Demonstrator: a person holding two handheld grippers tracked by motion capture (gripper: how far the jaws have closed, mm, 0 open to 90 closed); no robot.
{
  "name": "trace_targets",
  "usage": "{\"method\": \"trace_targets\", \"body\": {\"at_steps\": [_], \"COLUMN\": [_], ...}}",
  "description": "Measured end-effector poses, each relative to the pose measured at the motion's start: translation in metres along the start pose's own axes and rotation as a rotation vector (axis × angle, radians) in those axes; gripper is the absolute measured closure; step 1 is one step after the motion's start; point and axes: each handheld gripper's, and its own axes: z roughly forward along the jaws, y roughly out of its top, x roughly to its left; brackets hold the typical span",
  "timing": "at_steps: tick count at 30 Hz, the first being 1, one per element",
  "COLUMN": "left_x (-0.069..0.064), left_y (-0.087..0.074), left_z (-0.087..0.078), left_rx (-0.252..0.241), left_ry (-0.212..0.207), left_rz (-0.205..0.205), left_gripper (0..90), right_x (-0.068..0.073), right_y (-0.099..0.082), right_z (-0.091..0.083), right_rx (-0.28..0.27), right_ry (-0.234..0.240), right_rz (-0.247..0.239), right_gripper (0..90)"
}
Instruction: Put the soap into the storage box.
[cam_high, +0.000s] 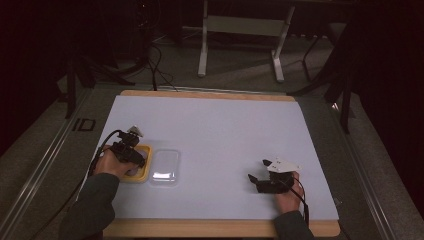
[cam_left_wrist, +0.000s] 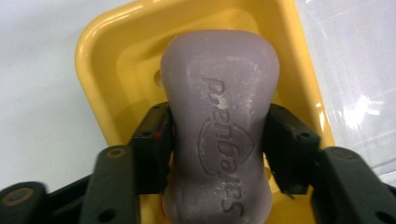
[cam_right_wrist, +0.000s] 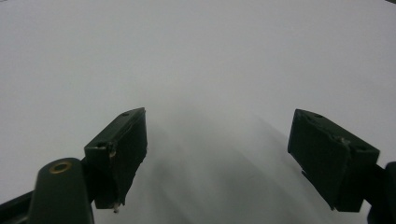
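Observation:
A mauve soap bar with a stamped logo lies lengthwise over a yellow soap dish. My left gripper straddles the bar at its narrow waist, and both black pads touch its sides. From above, the left gripper sits over the yellow dish at the table's left. My right gripper rests at the front right, its jaws wide apart. Between the right gripper's jaws there is only bare white table.
A clear plastic lid lies flat just right of the dish, and it also shows as the lid beside the dish's right rim. The white table top has a wooden edge at the front. Table legs and cables stand beyond the far edge.

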Motion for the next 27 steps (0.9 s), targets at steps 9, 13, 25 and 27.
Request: {"method": "trace_targets", "body": {"at_steps": [9,13,25,27], "left_x": [0.005,0.005,-0.004,-0.008], "left_y": [-0.002,-0.002,0.002,0.003], "left_z": [-0.006,-0.015,-0.036,-0.035], "left_rx": [-0.031,-0.053,-0.191,-0.200], "left_ry": [-0.046,-0.031,0.002,0.010], "left_rz": [0.005,0.006,0.073,0.093], "left_gripper": [39.0,38.1,35.6,35.6], "right_x": [0.000,0.000,0.000,0.000], "right_y": [0.000,0.000,0.000,0.000], "right_z": [0.000,0.000,0.000,0.000], "right_rx": [0.002,0.003,0.003,0.004], "right_ry": [-0.002,-0.003,-0.002,-0.002], "right_rz": [-0.003,-0.005,-0.005,-0.005], "right_gripper": [19.4,19.4,19.4,19.4]}}
